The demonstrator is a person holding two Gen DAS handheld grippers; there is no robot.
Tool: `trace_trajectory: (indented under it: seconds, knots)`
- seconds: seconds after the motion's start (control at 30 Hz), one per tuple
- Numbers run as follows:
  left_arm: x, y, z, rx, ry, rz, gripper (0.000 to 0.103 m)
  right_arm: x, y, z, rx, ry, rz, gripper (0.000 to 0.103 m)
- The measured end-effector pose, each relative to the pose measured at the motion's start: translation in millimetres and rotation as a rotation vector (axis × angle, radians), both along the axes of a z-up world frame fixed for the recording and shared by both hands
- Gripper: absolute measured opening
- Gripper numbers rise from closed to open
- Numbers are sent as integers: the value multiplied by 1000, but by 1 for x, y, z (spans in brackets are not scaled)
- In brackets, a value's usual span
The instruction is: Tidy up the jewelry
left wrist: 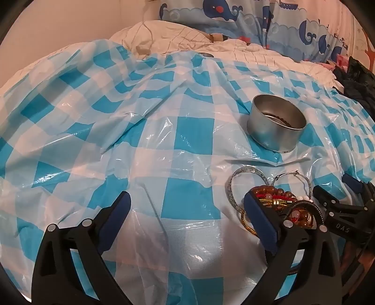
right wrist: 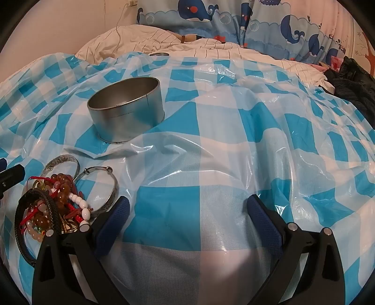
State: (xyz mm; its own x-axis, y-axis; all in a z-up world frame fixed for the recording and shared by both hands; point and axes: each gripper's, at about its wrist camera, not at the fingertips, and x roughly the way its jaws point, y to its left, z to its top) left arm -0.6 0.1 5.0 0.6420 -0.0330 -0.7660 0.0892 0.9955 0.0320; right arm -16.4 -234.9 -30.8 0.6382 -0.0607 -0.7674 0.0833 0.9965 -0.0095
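Blue-and-white checked plastic sheet (left wrist: 140,131), crinkled and glossy, spread over a bed and carrying every item listed below. White quilt (right wrist: 131,40) with thin dark grid lines, bunched along the far edge of the sheet; behind it, whale-print fabric (right wrist: 234,21) in blue against the wall. Dark garment (right wrist: 351,82), heaped at the far right edge of the bed. Round metal tin (right wrist: 127,105), open-topped, plain silver wall, standing upright on the sheet just beyond the jewelry; in the left wrist view a beaded strand shows lying on its floor. Left gripper (left wrist: 186,206), blue-padded fingers spread wide with only bare sheet between them, grasping nothing; its right finger sits against the near-left side of the jewelry. Right gripper (right wrist: 187,211), likewise spread wide over bare sheet and empty, its left finger just beside the right of the pile. Jewelry pile (right wrist: 54,206), tangled on the sheet between the two grippers and near the tin, comprising: black braided cord bracelet (right wrist: 52,211); engraved silver bangle (right wrist: 62,163), at the far side nearest the tin; plain silver bangle (right wrist: 110,190) with a sliding clasp, overlapping it; amber bead bracelet (right wrist: 62,187); white bead strand (right wrist: 80,206) on red cord.
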Motion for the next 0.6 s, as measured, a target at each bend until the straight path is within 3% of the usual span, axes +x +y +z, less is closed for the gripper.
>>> trace_trajectory:
  seconds: [0.6]
  knots:
    - [1, -2, -4, 27, 11, 2, 95, 0, 0, 0, 0, 0, 0, 96]
